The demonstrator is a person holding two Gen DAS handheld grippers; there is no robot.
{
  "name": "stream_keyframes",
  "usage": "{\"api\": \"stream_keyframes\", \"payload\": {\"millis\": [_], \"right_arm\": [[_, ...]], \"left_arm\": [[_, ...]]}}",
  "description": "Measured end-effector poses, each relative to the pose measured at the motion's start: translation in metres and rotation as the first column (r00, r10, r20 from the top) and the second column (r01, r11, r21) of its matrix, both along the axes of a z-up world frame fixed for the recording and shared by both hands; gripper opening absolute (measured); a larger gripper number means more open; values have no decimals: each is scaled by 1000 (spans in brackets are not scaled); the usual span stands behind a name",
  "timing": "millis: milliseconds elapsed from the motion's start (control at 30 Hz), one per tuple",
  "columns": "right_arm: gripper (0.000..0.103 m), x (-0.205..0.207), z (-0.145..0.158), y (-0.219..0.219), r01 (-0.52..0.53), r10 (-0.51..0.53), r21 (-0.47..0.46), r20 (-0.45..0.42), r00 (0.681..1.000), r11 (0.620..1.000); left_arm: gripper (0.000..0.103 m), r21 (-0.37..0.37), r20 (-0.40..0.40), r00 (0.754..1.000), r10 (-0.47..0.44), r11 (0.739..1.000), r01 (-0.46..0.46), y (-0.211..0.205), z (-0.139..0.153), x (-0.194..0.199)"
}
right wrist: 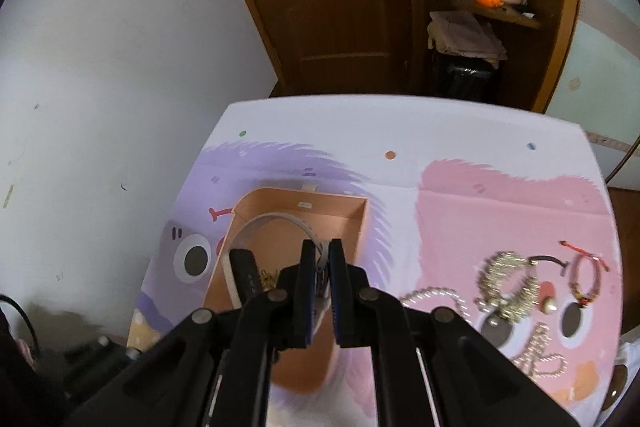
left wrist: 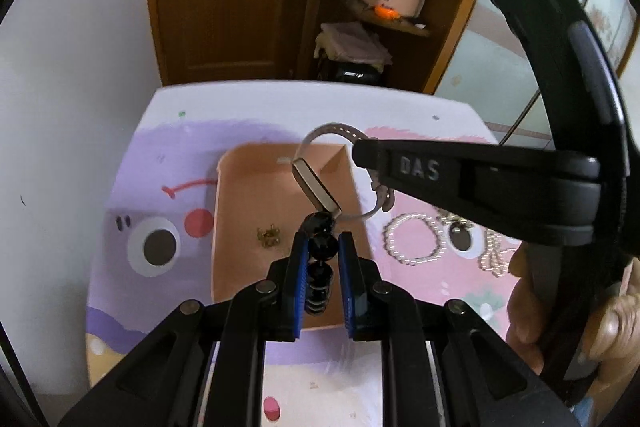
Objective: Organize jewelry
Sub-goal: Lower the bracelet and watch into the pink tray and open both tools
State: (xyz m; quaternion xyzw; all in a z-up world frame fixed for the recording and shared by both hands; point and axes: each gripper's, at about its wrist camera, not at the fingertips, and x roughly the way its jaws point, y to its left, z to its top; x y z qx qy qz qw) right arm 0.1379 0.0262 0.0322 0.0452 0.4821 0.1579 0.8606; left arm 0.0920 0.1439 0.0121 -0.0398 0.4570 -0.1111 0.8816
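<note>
Pink cardboard box (left wrist: 280,227), open-topped, on the cartoon-printed surface (left wrist: 160,187); destination for the jewelry. Holds one small gold-coloured piece (left wrist: 268,237) on its floor.

Item in hand, left: black beaded bracelet (left wrist: 320,267). The left gripper (left wrist: 322,247) has its jaws pinched on the strand, beads stacked between the blue pads, directly above the box.

Item in hand, right: watch with a pale strap and rectangular case (left wrist: 316,183). The right gripper (right wrist: 320,259) has its jaws pressed nearly together on the strap; the strap loop (right wrist: 276,223) arches over the box interior and the case hangs toward the near left wall.

Step, as judged: both pieces are due to be lowered into the box. To do it well, each should be brought low over the box floor before the jaws part, so neither bounces out. The two should land apart, beads clear of the strap loop, to avoid tangling. The gold-coloured piece should not be buried.

Pose: both grippers point steeply down at the box, side by side, the right crossing in from the right edge of the left wrist view. A hand (left wrist: 568,307) wraps the right gripper's handle.

Remaining: pearl strands (left wrist: 416,243) and a red cord bracelet (right wrist: 588,275) on the pink half of the surface.
</note>
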Motion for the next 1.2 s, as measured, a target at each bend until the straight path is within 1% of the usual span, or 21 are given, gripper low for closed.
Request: {"api": "stream_keyframes", "payload": {"millis": [67,167,267,333,367,433,467,500,533,567,633,667,700,767,867,900,933,1033,1200], "right_arm": [[6,9,-14,7,0,0,-2,-17,1000,1000],[7,17,-28,11,-2,3,9,-39,999,1000],[7,22,-40,18,-21,21,-11,-49,999,1000],[7,24,-46,21,-35,34,-17,-56,998,999],[7,24,-48,22,-40,39,-18,-60,997,999],[11,24,-53,26,-61,60,-13,-68,996,998],[11,23,-54,28,-66,65,-15,-71,995,998],[13,22,-55,30,-73,71,-19,-72,995,997],[13,21,-56,32,-82,80,-26,-73,994,996],[15,20,-56,33,-91,90,-17,-75,993,996],[16,18,-53,31,-95,96,17,-75,993,995],[17,18,-52,31,-91,92,23,-78,993,996],[19,17,-50,29,-88,91,46,-87,992,995],[19,14,-45,25,-88,96,91,-83,992,992],[20,7,-36,23,-97,104,108,-61,993,989],[21,4,-33,21,-101,107,112,-54,993,989],[23,0,-29,19,-104,110,117,-46,993,988],[32,-12,-18,10,-109,113,140,-21,993,984],[34,-37,1,-14,-111,110,164,17,994,980]], "left_arm": [[13,3,-8,1000,12,1000,-12,2,-13,6],[13,7,-14,999,31,1000,-31,7,-25,10],[13,11,-16,998,53,999,-53,10,-32,13],[15,8,-13,998,62,998,-62,12,-33,13],[17,5,-8,998,64,998,-63,12,-33,14],[32,0,1,998,62,998,-62,11,-31,12],[36,2,7,998,62,998,-62,10,-30,12],[43,11,17,998,64,998,-65,9,-28,11],[45,24,24,997,71,997,-71,9,-27,10],[49,25,28,997,71,997,-71,9,-26,9],[60,16,28,996,81,997,-81,12,-24,10],[62,13,30,996,87,996,-88,13,-22,9],[63,11,34,995,95,995,-95,14,-20,7],[64,14,42,994,97,995,-97,14,-16,5],[66,39,57,994,94,995,-96,11,-9,1],[70,47,63,994,92,994,-95,10,-7,-1],[73,58,72,993,90,994,-94,9,-4,-3],[76,88,97,992,86,992,-95,3,5,-13],[78,118,114,991,75,989,-89,-9,18,-31]]}}
